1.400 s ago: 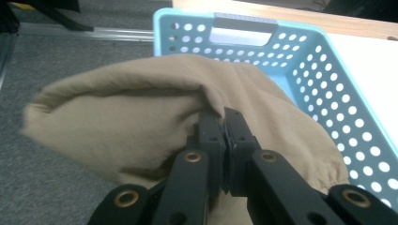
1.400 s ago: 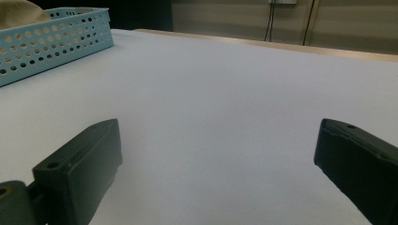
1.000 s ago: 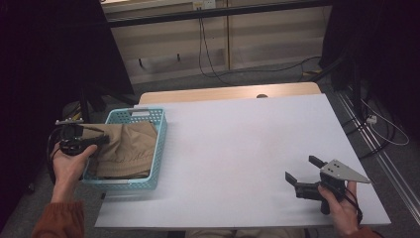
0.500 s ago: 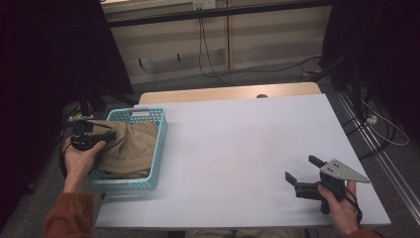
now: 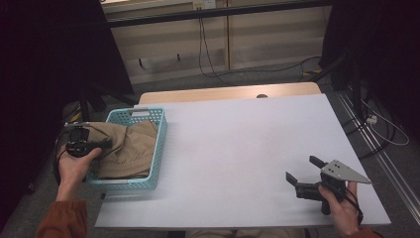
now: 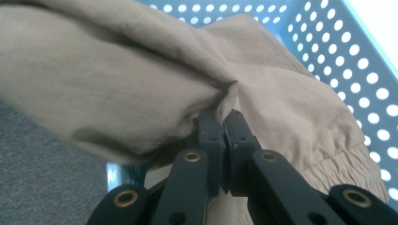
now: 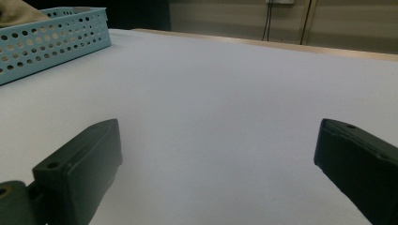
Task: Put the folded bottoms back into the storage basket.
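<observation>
A tan garment [image 5: 130, 148] lies bunched in a light-blue perforated basket [image 5: 157, 148] at the table's left edge. My left gripper [image 5: 101, 145] reaches over the basket's left side and is shut on a fold of the tan garment [image 6: 141, 79], the cloth pinched between its black jaws; the left gripper [image 6: 225, 117] shows the fabric puckered at the pinch point. My right gripper [image 5: 302, 168] rests low near the table's front right corner, open, with nothing between its jaws. In the right gripper view the right gripper [image 7: 218, 154] faces bare white tabletop.
The white table top [image 5: 247, 148] spreads between the basket and the right hand. The basket [image 7: 51, 40] stands far left in the right gripper view. Cables and dark stands sit on the floor behind and to the right of the table.
The left hand has shifted a little to the right and forward over the basket's edge, with the garment fold in its jaws. The right hand has stayed put.
</observation>
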Demonstrator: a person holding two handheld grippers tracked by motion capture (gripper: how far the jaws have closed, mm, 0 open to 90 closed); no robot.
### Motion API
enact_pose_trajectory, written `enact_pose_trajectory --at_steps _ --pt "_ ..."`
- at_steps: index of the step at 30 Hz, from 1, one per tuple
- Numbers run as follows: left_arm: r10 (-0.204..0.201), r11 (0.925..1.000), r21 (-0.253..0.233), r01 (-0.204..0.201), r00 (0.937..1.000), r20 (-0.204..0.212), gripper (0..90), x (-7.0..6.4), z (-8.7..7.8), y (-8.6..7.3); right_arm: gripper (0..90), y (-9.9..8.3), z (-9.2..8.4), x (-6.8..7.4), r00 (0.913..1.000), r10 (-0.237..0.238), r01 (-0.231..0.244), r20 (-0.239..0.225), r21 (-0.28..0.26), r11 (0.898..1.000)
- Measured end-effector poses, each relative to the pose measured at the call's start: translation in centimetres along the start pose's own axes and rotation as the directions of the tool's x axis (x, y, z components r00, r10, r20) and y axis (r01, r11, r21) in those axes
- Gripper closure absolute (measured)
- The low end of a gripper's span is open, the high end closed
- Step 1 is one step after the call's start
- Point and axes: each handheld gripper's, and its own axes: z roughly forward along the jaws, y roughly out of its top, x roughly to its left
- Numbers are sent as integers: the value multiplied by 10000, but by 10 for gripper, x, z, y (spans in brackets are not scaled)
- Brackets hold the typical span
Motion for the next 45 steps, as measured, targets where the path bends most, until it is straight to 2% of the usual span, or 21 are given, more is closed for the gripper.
enact_pose_trajectory --at_steps 4,8,10,12,17,18,20,21,22,25,26,28,30,31,32,33,36,37,38,42,45 --pt "108 9997 231 -105 9999 -116 877 -1 -2 -5 13 0 0 0 10000 15 -15 5 1 10000" --pt "-265 9994 196 268 9995 -196 877 1 -3 -12 13 0 -1 -1 10000 -6 6 3 21 10000" --pt "-230 9971 727 237 9997 -111 876 4 -1 -15 13 0 -1 0 10000 -4 4 -18 2 10000" --pt "-174 9975 681 185 9997 -165 876 4 0 -16 13 0 -1 0 10000 -14 14 -21 5 10000" --pt "-285 9994 194 290 9993 -222 793 1 -4 -18 13 0 0 0 10000 20 -20 5 -1 10000" --pt "-83 9998 166 87 9997 -249 793 0 -8 -17 13 0 0 0 10000 20 -20 5 -1 10000" --pt "-80 9979 -646 67 9998 -191 662 -12 -22 -15 13 0 0 -1 10000 24 -24 31 -4 10000" --pt "-80 9979 -646 67 9998 -191 657 -12 -22 -15 13 0 0 -1 10000 24 -24 31 -4 10000" --pt "90 9931 -1163 -125 9995 -307 625 -19 -33 -13 13 0 0 -1 10000 25 -25 17 -7 10000" --pt "265 9878 -1519 -334 9985 -477 508 -28 -42 -10 13 0 0 0 10000 21 -21 -3 -3 10000" --pt "666 9856 -1534 -709 9972 -329 489 -37 -43 -7 13 0 0 0 10000 -8 8 -5 -4 10000" --pt "855 9845 -1524 -865 9962 -137 451 -44 -41 -5 13 0 0 0 10000 45 -45 -3 3 10000" --pt "1465 9810 -1292 -1445 9892 59 448 -64 -26 -1 13 0 1 0 10000 11 -11 -28 -11 10000" --pt "1465 9810 -1292 -1445 9892 59 447 -64 -26 -1 13 0 1 0 10000 11 -11 -28 -11 10000" --pt "1744 9802 -996 -1709 9843 281 448 -75 -10 1 13 0 1 0 10000 -7 7 -33 1 10000" --pt "1744 9802 -996 -1709 9843 281 450 -75 -10 1 13 0 1 0 10000 -7 7 -33 1 10000" --pt "2025 9791 -298 -2013 9784 426 460 -88 22 7 13 0 0 0 10000 39 -39 -52 -2 10000" --pt "2025 9791 -298 -2013 9784 426 471 -88 22 7 13 0 0 0 10000 39 -39 -52 -2 10000" --pt "2147 9767 -140 -2144 9759 397 472 -90 34 11 13 0 0 0 10000 30 -30 -55 -12 10000" --pt "1826 9832 3 -1827 9825 365 411 -88 55 19 13 0 0 -1 10000 15 -15 -52 -27 10000" --pt "1939 9807 238 -1942 9809 142 406 -86 65 20 13 0 0 -1 10000 8 -8 -57 -24 10000"
